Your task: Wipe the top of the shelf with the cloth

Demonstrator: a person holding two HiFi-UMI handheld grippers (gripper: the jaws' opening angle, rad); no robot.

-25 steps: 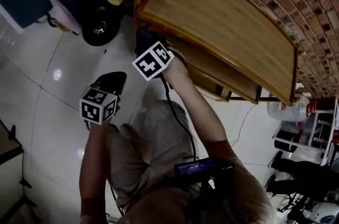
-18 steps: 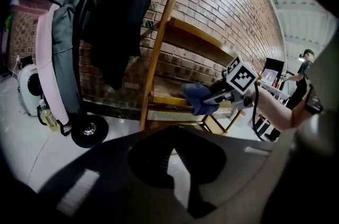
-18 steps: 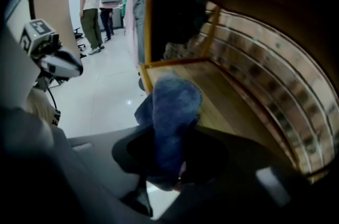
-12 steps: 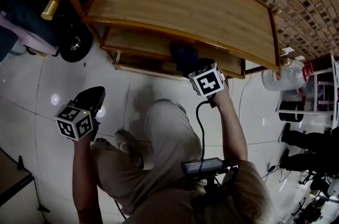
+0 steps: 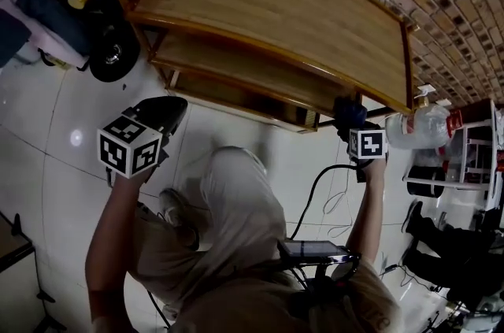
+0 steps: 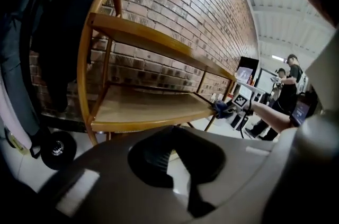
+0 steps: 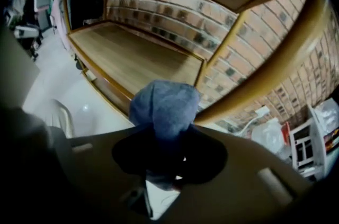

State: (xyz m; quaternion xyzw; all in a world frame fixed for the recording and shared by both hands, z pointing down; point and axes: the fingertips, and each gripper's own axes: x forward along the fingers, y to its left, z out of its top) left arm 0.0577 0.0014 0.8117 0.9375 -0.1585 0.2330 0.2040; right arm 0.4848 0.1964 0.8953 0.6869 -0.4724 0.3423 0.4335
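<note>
A bunched, fuzzy blue cloth (image 7: 165,104) bulges from the clamping right gripper (image 7: 167,143) beside the wooden shelf (image 7: 132,59), while the left gripper (image 6: 172,133) is closed and empty.

I count one light-brown wooden shelf (image 5: 268,1) with two boards, one crumpled blue cloth (image 7: 164,104), one left gripper (image 6: 172,157), one right gripper (image 7: 169,157), two black-and-white marker cubes (image 5: 130,150) (image 5: 367,144), one black rubber wheel (image 5: 110,56) and one clear plastic bottle (image 5: 417,127).
</note>
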